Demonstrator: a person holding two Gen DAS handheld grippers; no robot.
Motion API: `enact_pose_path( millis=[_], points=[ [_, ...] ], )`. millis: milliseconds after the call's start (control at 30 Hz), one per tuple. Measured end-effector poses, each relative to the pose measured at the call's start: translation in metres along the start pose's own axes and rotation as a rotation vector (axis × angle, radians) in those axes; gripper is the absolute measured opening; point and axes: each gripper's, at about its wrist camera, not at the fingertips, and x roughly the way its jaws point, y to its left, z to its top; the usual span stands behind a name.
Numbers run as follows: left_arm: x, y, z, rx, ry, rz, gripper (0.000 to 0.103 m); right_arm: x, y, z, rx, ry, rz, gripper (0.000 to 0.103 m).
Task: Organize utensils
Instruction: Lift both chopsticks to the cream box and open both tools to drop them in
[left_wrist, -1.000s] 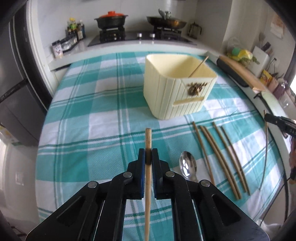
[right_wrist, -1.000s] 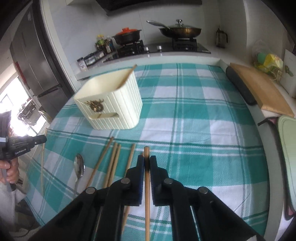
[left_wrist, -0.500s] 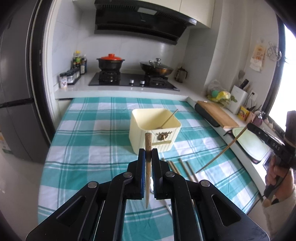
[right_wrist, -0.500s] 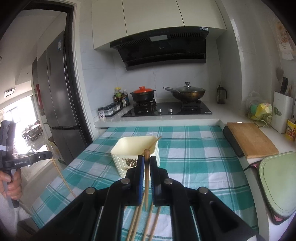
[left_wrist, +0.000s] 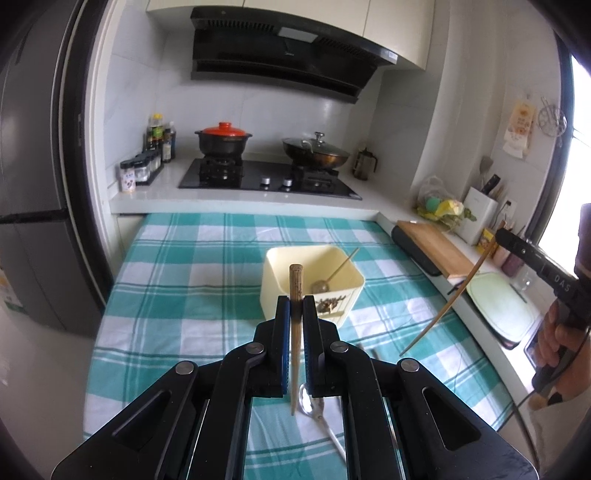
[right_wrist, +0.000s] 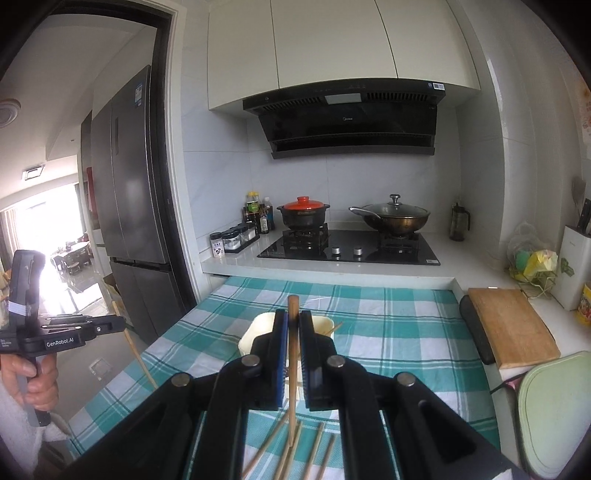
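Note:
My left gripper (left_wrist: 295, 301) is shut on a wooden chopstick (left_wrist: 295, 277), held well above the checked cloth and pointing toward the cream utensil holder (left_wrist: 271, 295). Inside the holder lies a small spoon with a thin handle (left_wrist: 318, 286). A metal spoon (left_wrist: 306, 397) rests on the cloth below the left gripper. My right gripper (right_wrist: 293, 315) is shut on another chopstick (right_wrist: 292, 302), raised over several loose chopsticks (right_wrist: 317, 441) on the cloth, with the holder (right_wrist: 249, 338) just beyond. Each gripper also shows at the edge of the other's view, with its chopstick hanging down at a slant.
A stove with a red-lidded pot (left_wrist: 223, 138) and a wok (left_wrist: 316, 151) stands behind the table. A wooden cutting board (right_wrist: 511, 326) and a green board (right_wrist: 550, 406) lie on the right counter. A grey fridge (right_wrist: 129, 199) stands at the left. Spice jars (left_wrist: 142, 168) stand by the stove.
Both grippers have risen off the cloth with their chopsticks and tilted upward, so the table sits lower and the kitchen wall fills more of each view.

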Motion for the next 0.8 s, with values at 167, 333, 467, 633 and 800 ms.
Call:
enact_pose_path(
  millis=[167,333,467,633,800],
  points=[
    [0.000,-0.003,0.036,0.003,-0.058,-0.013,0.005,0.020,0.001,0.031,-0.013,-0.019,0.005,0.006],
    [0.016,-0.011,0.078,0.012,-0.113,-0.021,0.005,0.049,-0.004,0.065,-0.006,-0.056,0.003,0.006],
    [0.045,-0.016,0.105,0.003,-0.136,-0.018,0.005,0.081,-0.010,0.080,0.018,-0.078,0.007,0.006],
    [0.091,-0.017,0.116,0.003,-0.132,0.009,0.005,0.130,-0.018,0.074,0.042,-0.064,0.030,0.006],
    [0.148,-0.014,0.107,0.006,-0.031,0.025,0.005,0.193,-0.024,0.051,0.101,0.089,0.080,0.006]
  ],
)
